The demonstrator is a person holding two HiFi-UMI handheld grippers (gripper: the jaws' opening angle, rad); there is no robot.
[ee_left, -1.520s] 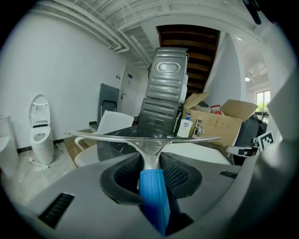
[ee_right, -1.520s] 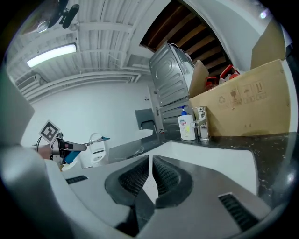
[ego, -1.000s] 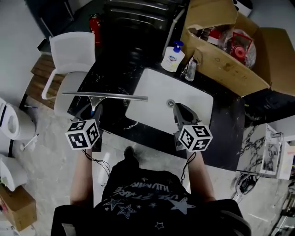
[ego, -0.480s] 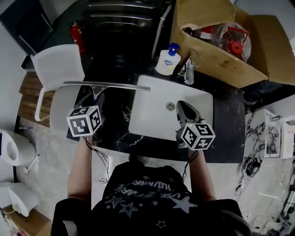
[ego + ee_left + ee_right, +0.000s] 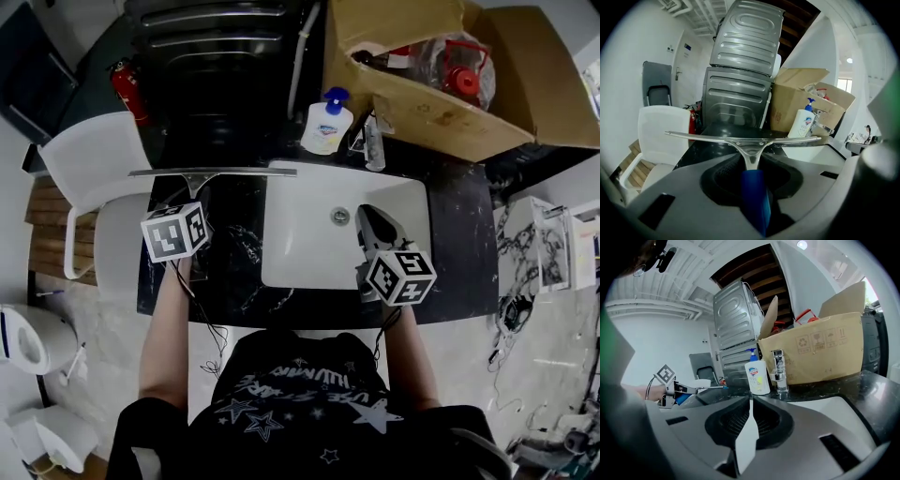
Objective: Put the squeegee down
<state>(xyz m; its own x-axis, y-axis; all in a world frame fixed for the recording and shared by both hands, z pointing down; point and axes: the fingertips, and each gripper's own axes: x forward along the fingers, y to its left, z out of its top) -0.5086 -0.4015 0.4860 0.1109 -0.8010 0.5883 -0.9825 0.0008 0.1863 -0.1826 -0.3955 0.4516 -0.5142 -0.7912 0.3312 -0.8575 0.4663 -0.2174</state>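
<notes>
The squeegee (image 5: 211,172) has a long metal blade and a blue handle. My left gripper (image 5: 192,199) is shut on that handle and holds the blade level above the black counter (image 5: 234,258), just left of the white sink (image 5: 319,253). In the left gripper view the blade (image 5: 740,139) spans the frame ahead of the left gripper (image 5: 752,168), with the blue handle (image 5: 754,199) between the jaws. My right gripper (image 5: 368,217) hangs over the sink, shut on nothing. In the right gripper view the right gripper (image 5: 750,401) faces the tap, and the left gripper (image 5: 670,390) shows at the left.
A soap bottle (image 5: 323,122) and a tap (image 5: 372,141) stand behind the sink. A large open cardboard box (image 5: 441,103) fills the back right. A white chair (image 5: 94,178) stands left of the counter, with a red fire extinguisher (image 5: 127,89) and a metal appliance (image 5: 225,56) behind.
My left gripper has carried the squeegee from the counter's left edge further in over the black counter, toward the sink. The right gripper has stayed over the sink.
</notes>
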